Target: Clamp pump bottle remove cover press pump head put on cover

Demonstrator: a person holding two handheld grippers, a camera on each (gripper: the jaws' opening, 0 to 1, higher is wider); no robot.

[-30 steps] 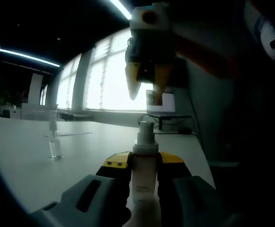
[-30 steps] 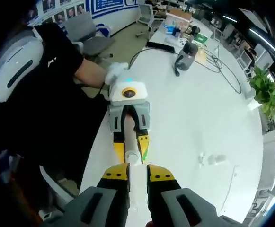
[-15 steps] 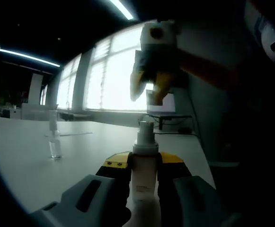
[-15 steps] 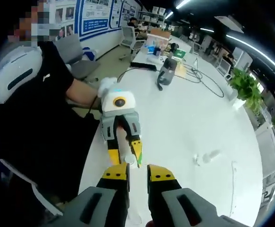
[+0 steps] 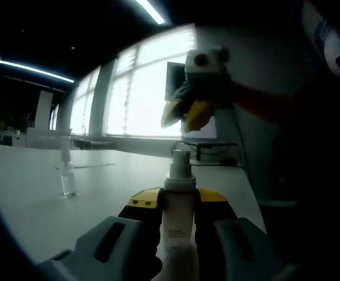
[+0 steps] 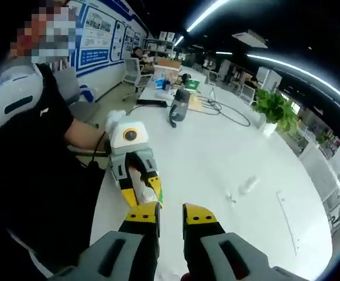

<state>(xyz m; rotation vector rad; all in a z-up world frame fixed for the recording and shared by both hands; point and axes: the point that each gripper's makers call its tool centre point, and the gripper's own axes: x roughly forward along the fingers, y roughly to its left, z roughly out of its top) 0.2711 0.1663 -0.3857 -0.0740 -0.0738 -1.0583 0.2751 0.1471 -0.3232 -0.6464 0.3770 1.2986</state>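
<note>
The bottle (image 5: pixel 178 208) stands upright on the white table (image 5: pixel 35 205), pinched at its body between the left gripper (image 5: pixel 178 218) jaws; its pump head is bare. In the right gripper view the bottle (image 6: pixel 147 195) peeks out between those yellow tips, near the table's edge by the person. The clear cover (image 5: pixel 68 178) stands well apart, farther out on the table; it is the small glint (image 6: pixel 247 186) in the right gripper view.

The right gripper (image 6: pixel 171 214) hangs above and off to the side of the pump, jaws a narrow gap apart with nothing in them. I judge the press is the step in hand. To do it well, come straight down on the pump's top, keep the left grip firm so the bottle can't tip, and push along its axis.
</note>
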